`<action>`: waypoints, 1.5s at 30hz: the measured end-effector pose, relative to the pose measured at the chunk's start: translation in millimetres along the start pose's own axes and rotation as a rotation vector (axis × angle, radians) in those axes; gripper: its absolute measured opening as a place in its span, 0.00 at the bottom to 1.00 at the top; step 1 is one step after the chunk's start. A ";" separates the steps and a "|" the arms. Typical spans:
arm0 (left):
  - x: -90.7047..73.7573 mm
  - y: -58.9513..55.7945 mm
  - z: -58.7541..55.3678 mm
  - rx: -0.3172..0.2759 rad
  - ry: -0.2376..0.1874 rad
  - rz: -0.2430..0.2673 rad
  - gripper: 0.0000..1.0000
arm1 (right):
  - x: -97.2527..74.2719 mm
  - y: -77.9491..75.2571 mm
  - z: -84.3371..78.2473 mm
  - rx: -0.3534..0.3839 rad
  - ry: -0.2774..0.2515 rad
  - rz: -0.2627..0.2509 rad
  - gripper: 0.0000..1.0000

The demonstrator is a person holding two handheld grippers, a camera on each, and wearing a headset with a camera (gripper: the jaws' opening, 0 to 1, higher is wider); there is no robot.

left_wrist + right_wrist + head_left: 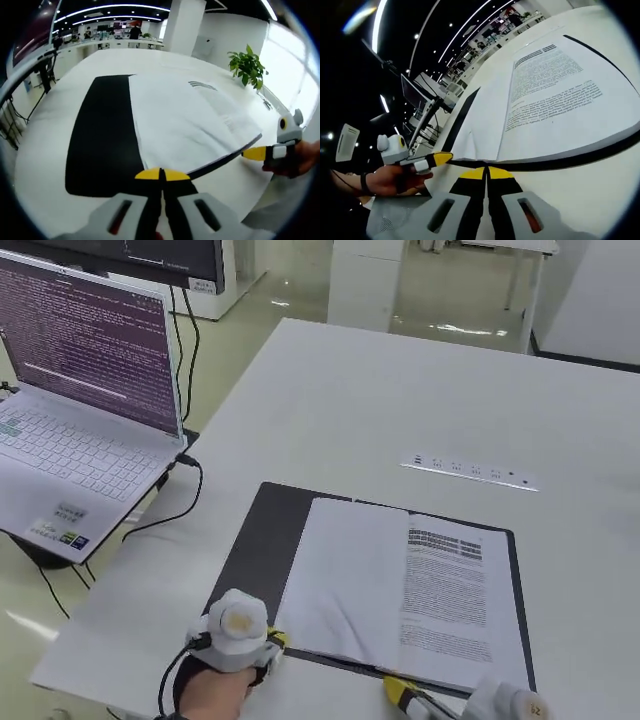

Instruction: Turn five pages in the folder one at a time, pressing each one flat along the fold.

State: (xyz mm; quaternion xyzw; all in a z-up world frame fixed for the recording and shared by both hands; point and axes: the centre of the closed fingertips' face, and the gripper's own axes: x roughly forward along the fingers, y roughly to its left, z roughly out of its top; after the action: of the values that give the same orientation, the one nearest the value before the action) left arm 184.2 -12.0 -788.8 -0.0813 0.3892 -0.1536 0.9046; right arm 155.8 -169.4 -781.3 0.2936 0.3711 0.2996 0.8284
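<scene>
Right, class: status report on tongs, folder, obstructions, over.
Left tongs, right tongs shut at near edge of folder. Folder open: blank page left, printed page right. Laptop off left, clear of it.

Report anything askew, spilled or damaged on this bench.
Nothing is spilled or torn. One oddity: the blank page seems to bow up slightly near the fold instead of lying flat on the black cover. The printed page looks flat.

Open-plan office: laptop (80,430), white desk (400,390), plant (247,66).

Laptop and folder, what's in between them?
In the head view, a black cable lies on the bare white table between the laptop and the folder.
</scene>
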 end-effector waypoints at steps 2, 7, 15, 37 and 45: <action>0.2 -2.0 -0.2 -0.002 0.033 -0.017 0.00 | -2.3 0.8 5.6 -0.007 -0.005 0.006 0.00; -4.3 -11.9 4.8 0.009 0.043 -0.055 0.08 | -16.3 2.3 19.4 -0.048 -0.024 0.009 0.02; -20.1 -26.2 5.6 0.051 0.047 -0.116 0.24 | -43.9 -10.2 39.0 -0.113 -0.055 -0.036 0.17; -83.4 -38.8 34.7 0.221 -0.018 -0.168 0.51 | -103.6 -13.5 83.6 -0.319 -0.067 -0.064 0.41; -98.2 -40.2 65.6 0.258 -0.099 -0.170 0.59 | -116.2 -8.4 94.9 -0.371 -0.095 -0.071 0.49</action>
State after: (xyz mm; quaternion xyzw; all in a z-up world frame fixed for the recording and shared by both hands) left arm 159.6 -14.5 -666.6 -0.0043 0.3131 -0.2741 0.9093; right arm 169.8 -282.9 -683.8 0.1365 0.2802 0.3193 0.8949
